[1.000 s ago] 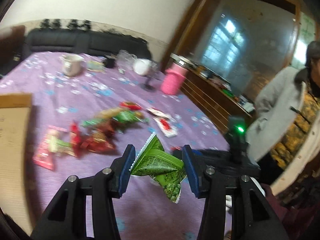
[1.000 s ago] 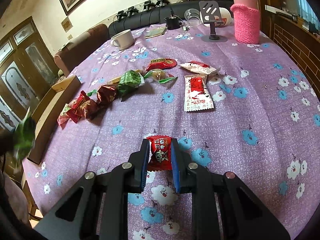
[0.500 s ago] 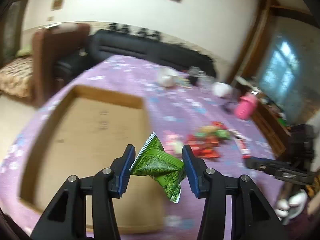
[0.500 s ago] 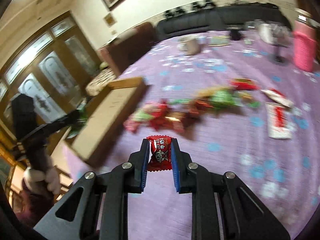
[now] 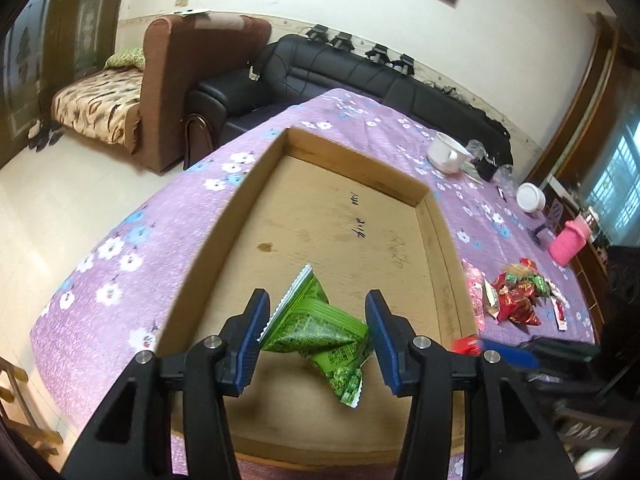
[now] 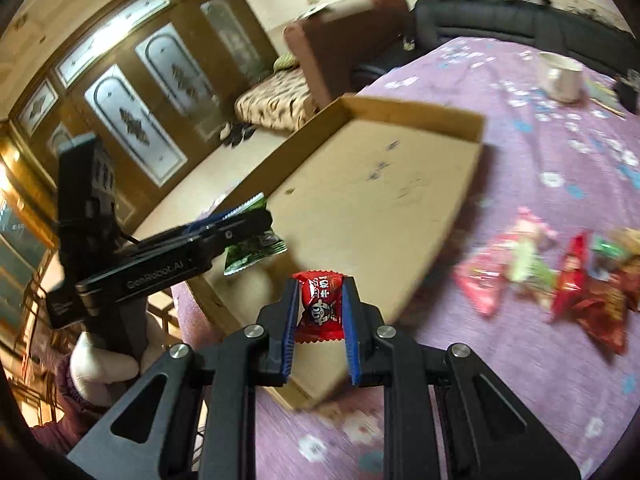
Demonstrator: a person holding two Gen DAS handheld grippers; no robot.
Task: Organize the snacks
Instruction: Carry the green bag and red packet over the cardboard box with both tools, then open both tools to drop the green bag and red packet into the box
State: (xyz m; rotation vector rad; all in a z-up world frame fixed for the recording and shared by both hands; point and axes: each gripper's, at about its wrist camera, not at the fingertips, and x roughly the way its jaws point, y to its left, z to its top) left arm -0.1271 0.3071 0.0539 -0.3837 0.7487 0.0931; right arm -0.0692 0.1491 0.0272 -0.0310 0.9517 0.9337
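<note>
two claws hang over the purple flowered worktop (image 5: 120,264). the left claw (image 5: 316,336) is easing its jaws apart, with a crumpled green snack packet (image 5: 316,328) still caught between the blue pads above the shallow cardboard tray (image 5: 352,156). the right claw (image 6: 320,320) is pinched narrow on a small red candy packet (image 6: 322,308), poised over the tray's near corner. a heap of red and green snacks (image 5: 516,296) lies on the cloth just beside the tray, and a white cup (image 5: 446,152) sits farther back.
</note>
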